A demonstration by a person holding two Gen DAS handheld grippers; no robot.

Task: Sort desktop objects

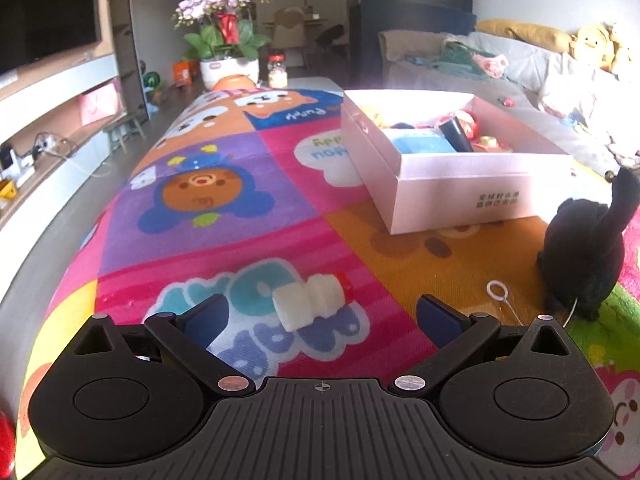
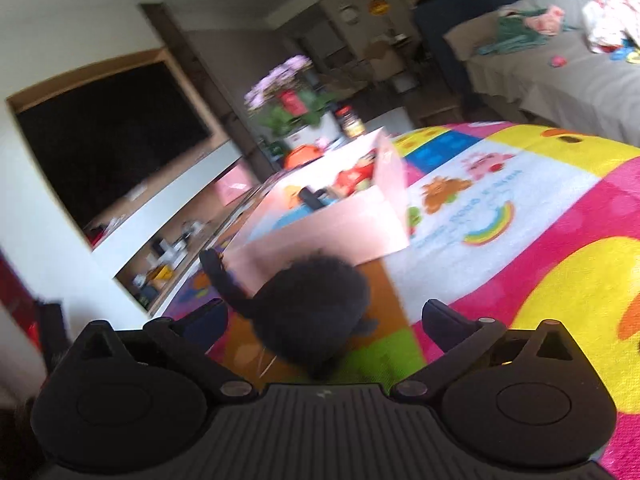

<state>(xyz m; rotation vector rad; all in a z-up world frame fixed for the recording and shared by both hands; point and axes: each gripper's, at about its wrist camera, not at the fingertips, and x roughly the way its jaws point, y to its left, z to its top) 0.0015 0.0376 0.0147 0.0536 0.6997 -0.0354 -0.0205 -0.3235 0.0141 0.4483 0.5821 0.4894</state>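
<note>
- Left gripper jaws stood wide open, empty — small white bottle lay on its side between them, red cap toward the right jaw.
- Bottle looked light, rigid, ribbed; probably rolls. Best gripped across the waist.
- Right gripper tilted, jaws wide, empty — black plush toy between them, soft, squashable.
- White box sat ahead on the bench.

Daylight fills the room; glare washes out the far rim of the white box. The left view is sharp, the right smeared by motion blur. Fisheye bends both edges.
</note>
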